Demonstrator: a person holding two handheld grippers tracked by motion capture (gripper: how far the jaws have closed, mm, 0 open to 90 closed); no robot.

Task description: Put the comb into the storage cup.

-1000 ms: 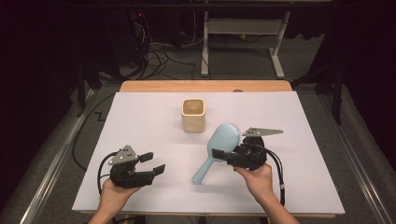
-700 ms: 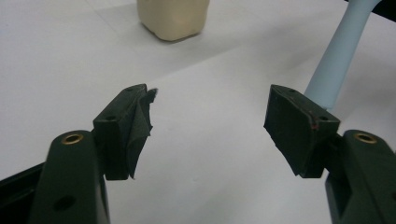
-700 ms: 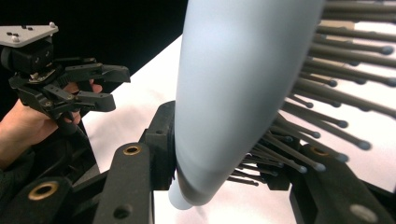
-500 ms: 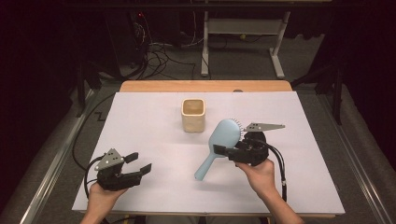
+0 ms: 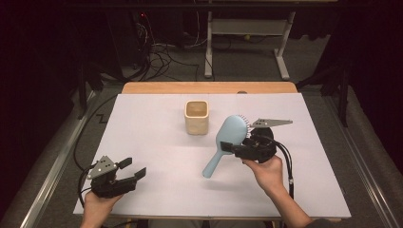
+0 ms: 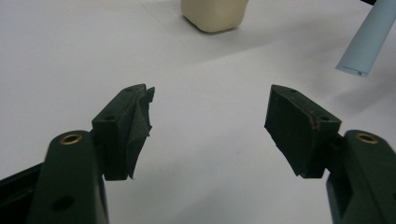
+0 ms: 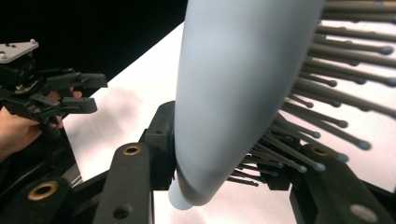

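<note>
Cut-off and blurred parts at the table

In the right gripper view the blue hairbrush (image 7: 224, 93) runs off the top edge and is soft with blur, its bristles leaving at the right. In the left gripper view the cream cup (image 6: 215, 14) is cropped at the top edge, and the brush handle leaves at the upper right corner. In the high view the person's forearms are cut by the bottom edge.

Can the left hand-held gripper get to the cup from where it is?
Probably yes. The left hand-held gripper is open and holds nothing, and only bare white table lies between it and the cup.
</note>
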